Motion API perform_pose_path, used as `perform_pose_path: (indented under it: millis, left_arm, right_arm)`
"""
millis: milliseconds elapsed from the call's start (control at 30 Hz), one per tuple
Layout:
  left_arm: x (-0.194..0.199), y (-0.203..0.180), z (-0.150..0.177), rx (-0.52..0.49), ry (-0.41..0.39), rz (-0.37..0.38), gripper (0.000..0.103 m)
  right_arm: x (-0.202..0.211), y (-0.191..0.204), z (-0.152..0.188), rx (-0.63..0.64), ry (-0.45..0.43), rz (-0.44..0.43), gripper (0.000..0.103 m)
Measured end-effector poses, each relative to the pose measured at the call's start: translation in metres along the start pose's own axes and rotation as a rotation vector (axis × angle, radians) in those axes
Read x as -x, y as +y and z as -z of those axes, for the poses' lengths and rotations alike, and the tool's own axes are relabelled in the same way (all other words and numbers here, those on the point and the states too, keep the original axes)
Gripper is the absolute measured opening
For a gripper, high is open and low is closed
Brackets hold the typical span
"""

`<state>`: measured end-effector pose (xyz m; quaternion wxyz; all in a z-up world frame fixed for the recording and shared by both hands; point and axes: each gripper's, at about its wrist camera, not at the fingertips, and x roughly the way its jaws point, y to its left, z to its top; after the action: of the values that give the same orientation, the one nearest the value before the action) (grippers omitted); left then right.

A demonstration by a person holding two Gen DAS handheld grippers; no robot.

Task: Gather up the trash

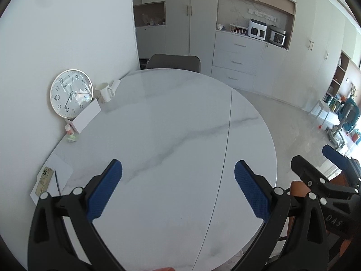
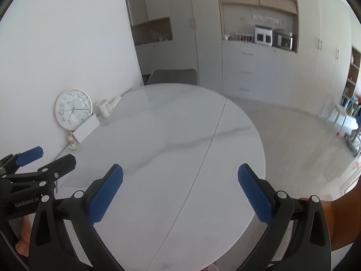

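My left gripper hangs open over the near half of a round white marble table, with nothing between its blue pads. My right gripper is also open and empty above the same table, just to the right of the left one. Each shows in the other's view: the right gripper at the far right, the left gripper at the far left. A small crumpled greenish scrap lies by the wall at the table's left edge, well away from both grippers.
Along the wall stand a round clock, a white mug, a white box and a tiny pink-capped bottle. A phone, paper and a pen lie near left. A grey chair sits behind the table.
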<state>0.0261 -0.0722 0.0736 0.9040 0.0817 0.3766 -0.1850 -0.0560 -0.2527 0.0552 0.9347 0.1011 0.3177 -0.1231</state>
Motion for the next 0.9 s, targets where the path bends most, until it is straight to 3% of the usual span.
perform_pose_path:
  millis: [900]
  left_arm:
    - [0.013, -0.024, 0.008, 0.038, -0.005, -0.022, 0.096]
  right_arm:
    - [0.014, -0.012, 0.001, 0.034, -0.005, -0.044, 0.101]
